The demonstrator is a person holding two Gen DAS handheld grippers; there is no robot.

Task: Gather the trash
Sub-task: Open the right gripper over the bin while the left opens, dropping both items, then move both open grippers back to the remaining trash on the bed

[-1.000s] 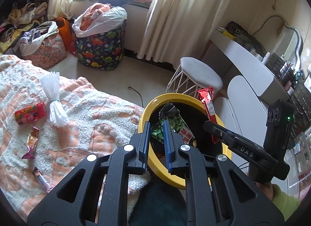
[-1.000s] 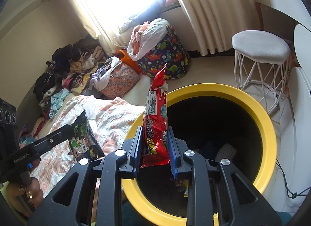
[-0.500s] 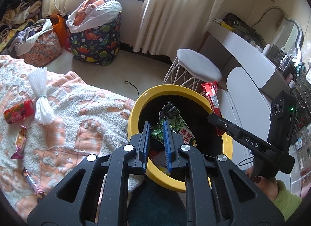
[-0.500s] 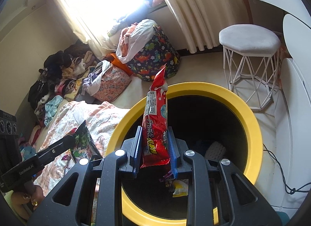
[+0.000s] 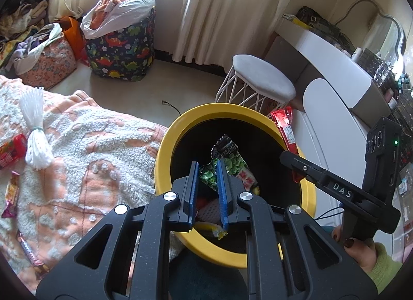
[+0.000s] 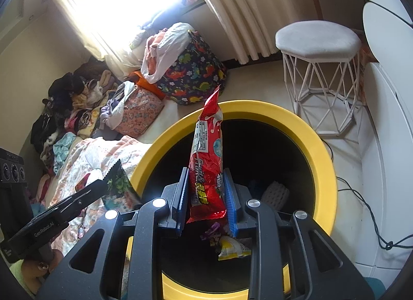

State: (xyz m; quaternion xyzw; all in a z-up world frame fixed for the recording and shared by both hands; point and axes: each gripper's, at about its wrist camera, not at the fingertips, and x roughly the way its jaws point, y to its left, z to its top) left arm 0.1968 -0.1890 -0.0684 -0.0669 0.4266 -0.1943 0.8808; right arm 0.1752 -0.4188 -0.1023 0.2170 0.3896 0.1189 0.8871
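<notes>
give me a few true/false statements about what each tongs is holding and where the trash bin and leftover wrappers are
1. The right tongs are clamped on a red wrapper. True.
2. The left tongs are empty. False: they grip a green snack bag.
3. Both wrappers are held over the open mouth of the yellow-rimmed bin. True.
4. The bin holds nothing yet. False: a yellow packet and other scraps lie at its bottom.
5. No trash is left on the blanket. False: a red packet and other small wrappers lie near its left edge.
6. A white stool stands beyond the bin. True.
</notes>
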